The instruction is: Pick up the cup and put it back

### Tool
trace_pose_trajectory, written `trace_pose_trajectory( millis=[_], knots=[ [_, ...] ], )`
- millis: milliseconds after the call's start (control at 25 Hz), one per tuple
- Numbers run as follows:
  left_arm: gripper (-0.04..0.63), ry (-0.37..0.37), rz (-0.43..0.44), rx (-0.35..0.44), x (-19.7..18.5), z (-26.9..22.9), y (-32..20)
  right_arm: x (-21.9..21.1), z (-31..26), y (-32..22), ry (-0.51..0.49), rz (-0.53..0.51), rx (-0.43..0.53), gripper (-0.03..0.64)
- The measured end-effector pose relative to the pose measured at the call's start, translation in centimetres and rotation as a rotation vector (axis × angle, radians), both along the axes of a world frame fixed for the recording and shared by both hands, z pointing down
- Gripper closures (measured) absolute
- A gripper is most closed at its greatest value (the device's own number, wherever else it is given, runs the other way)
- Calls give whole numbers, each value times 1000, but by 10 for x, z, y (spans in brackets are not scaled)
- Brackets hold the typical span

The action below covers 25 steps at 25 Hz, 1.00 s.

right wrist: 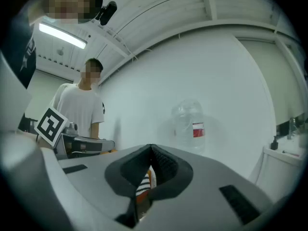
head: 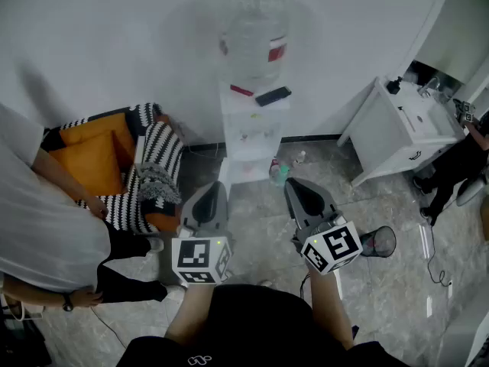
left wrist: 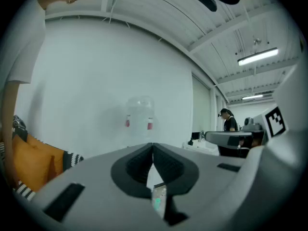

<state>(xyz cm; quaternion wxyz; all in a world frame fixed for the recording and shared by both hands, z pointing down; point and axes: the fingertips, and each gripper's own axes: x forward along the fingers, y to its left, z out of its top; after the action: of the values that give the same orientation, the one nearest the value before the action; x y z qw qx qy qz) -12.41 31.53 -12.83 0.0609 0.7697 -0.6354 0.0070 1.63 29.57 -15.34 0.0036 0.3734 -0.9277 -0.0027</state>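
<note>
I hold both grippers level, side by side, pointing at a white water dispenser (head: 250,132) with a clear bottle (head: 254,30) on top. My left gripper (head: 212,187) has its jaws together with nothing between them, and my right gripper (head: 298,183) is likewise shut and empty. A small greenish container (head: 280,172), possibly the cup, stands on the floor at the dispenser's foot, ahead of both grippers. In the left gripper view the left gripper (left wrist: 153,148) faces the bottle (left wrist: 139,117). In the right gripper view the right gripper (right wrist: 152,149) has the bottle (right wrist: 190,124) ahead to its right.
A striped armchair (head: 157,167) with orange cushions stands at the left, with a person in a white shirt (head: 42,220) beside it. At the right are a white sink cabinet (head: 393,132), a black mesh bin (head: 379,241) and another person (head: 458,159). A dark flat object (head: 273,95) lies on the dispenser.
</note>
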Motion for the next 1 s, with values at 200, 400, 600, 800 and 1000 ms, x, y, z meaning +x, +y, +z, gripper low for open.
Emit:
trace_pose_trajectory(
  millis=[200, 400, 600, 800, 1000],
  knots=[
    [582, -9, -7, -12, 2, 5, 2, 6, 5, -2, -5, 4, -4, 607],
    [581, -18, -8, -16, 14, 4, 5, 12, 4, 0, -42, -17, -8, 606],
    [581, -22, -33, -27, 18, 9, 12, 34, 11, -3, -75, 35, -23, 606],
    [581, -31, -82, -24, 21, 7, 23, 59, 13, -5, -101, 66, -39, 606],
    [581, -33, -120, -8, 31, 8, 35, 74, 15, -2, -112, 51, -37, 606]
  ],
)
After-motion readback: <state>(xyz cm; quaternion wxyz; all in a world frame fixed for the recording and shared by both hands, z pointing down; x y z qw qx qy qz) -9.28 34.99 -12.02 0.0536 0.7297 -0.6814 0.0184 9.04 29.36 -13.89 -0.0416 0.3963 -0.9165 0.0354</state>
